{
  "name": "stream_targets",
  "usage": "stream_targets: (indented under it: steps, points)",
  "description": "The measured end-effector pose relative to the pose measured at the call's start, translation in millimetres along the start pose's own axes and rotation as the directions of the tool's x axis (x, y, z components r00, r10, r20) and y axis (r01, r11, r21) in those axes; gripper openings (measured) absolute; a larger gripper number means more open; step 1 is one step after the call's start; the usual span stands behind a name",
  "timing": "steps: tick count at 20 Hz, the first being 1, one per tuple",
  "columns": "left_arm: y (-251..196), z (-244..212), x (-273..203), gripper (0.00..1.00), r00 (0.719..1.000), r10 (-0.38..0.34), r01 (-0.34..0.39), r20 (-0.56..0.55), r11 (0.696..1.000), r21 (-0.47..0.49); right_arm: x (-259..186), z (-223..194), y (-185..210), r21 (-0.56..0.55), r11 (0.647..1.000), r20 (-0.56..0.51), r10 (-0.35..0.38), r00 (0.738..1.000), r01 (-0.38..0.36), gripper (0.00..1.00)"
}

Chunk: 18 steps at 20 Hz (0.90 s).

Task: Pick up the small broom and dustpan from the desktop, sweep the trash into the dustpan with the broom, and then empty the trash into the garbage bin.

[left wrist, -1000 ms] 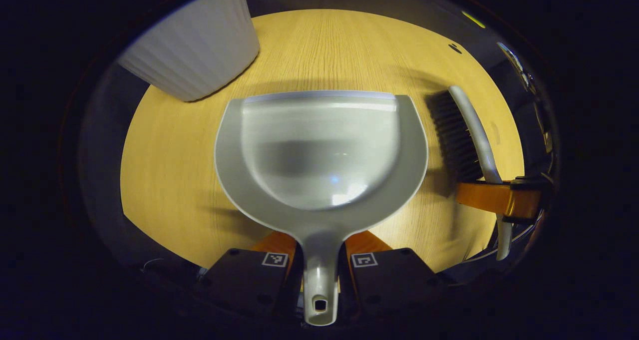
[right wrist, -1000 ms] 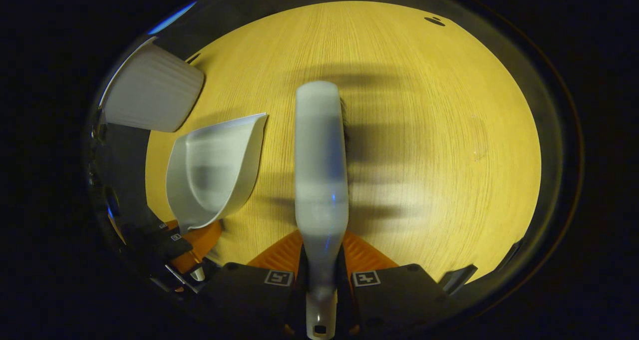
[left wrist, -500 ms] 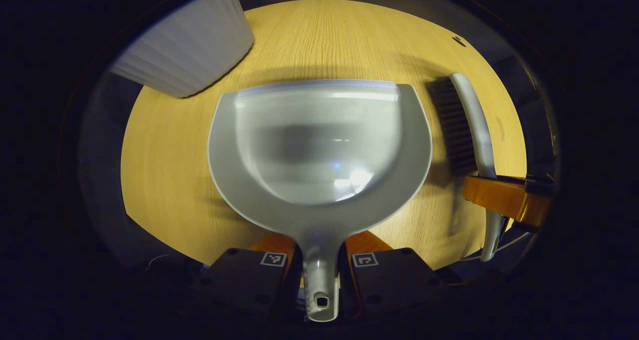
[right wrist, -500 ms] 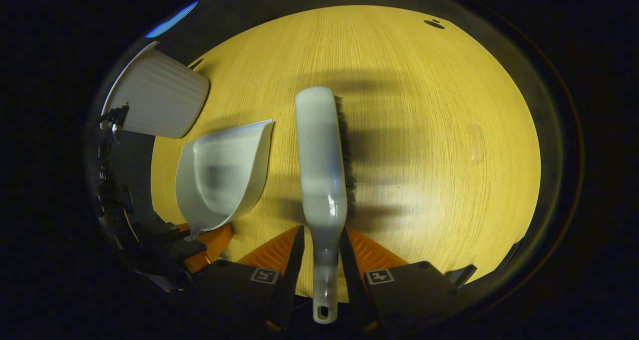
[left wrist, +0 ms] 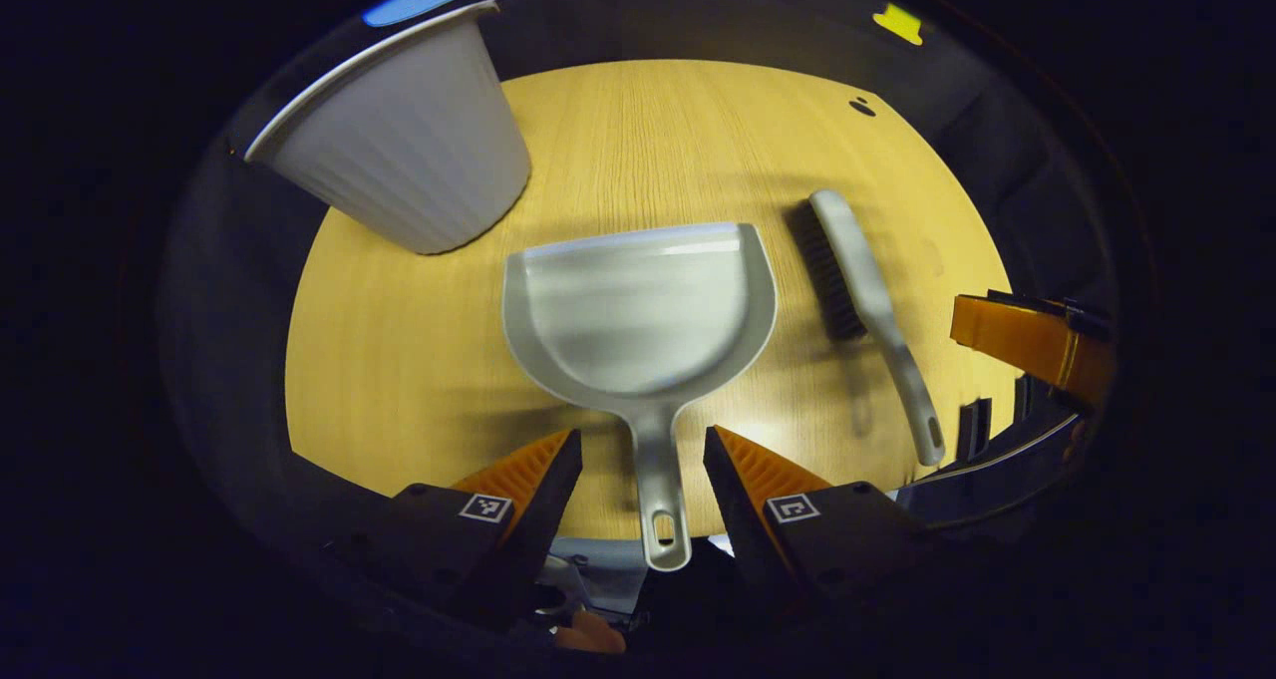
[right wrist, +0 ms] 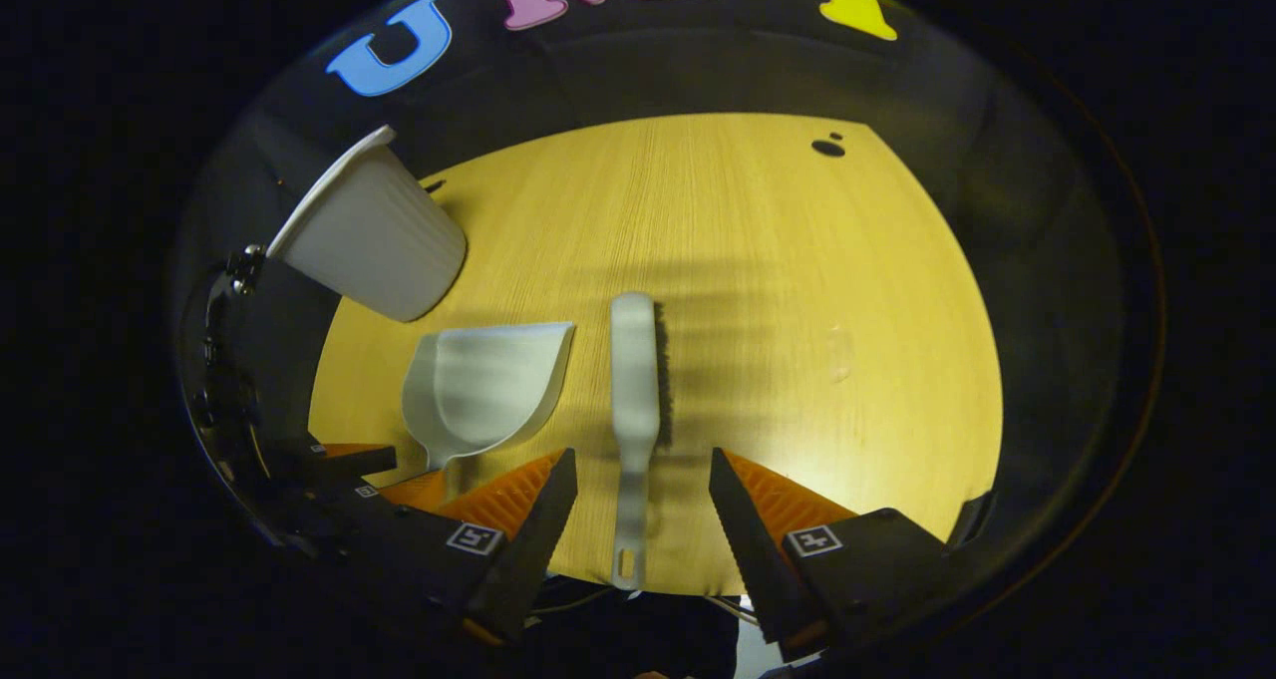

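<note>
The grey dustpan lies flat on the wooden tabletop, its handle pointing back between the fingers of my left gripper, which is open and clear of the handle. To its right lies the grey broom, bristles facing the dustpan. In the right gripper view the broom lies lengthwise on the tabletop, handle end between the spread fingers of my open right gripper. The dustpan sits just left of it.
A white ribbed garbage bin stands at the table's far left, also seen as the bin in the right gripper view. The other gripper hangs at the right edge. A small dark mark sits near the far edge.
Both grippers have opened and drawn back and up. The dustpan and broom, held a second ago, now rest on the table.
</note>
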State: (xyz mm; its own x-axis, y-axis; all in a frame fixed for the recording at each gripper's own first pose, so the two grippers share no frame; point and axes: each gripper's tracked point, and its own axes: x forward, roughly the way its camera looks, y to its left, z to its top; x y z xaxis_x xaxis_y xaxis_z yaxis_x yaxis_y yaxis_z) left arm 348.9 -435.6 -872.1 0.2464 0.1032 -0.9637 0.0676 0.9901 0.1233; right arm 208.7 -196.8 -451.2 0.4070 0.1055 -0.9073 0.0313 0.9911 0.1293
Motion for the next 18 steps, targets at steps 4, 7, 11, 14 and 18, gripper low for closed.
stream_targets:
  steps: [4,7,11,14,18]
  points:
    - [-15.2,28.9,-92.1,0.76,0.965,-0.089,0.087,0.249,0.996,0.02,-69.3,29.2,18.0,0.04,0.999,0.229,0.012,0.973,-0.022,0.93]
    - [-17.0,44.4,-155.6,0.75,0.865,-0.141,0.123,0.481,0.99,0.071,-129.9,68.5,43.3,0.028,1.0,0.483,-0.009,0.875,-0.005,0.93]
    - [-4.5,38.9,-200.7,0.75,0.682,-0.206,0.173,0.701,0.978,0.118,-211.9,102.8,71.3,-0.028,0.999,0.75,0.033,0.661,-0.019,0.93]
    - [13.7,30.1,-200.8,0.75,0.549,-0.166,0.132,0.819,0.985,0.111,-261.8,114.6,96.9,-0.067,0.997,0.856,0.044,0.516,0.027,0.93]
    - [20.3,38.2,-224.5,0.74,0.42,-0.109,0.11,0.901,0.992,0.069,-259.5,111.7,93.6,-0.086,0.996,0.862,0.058,0.504,0.033,0.93]
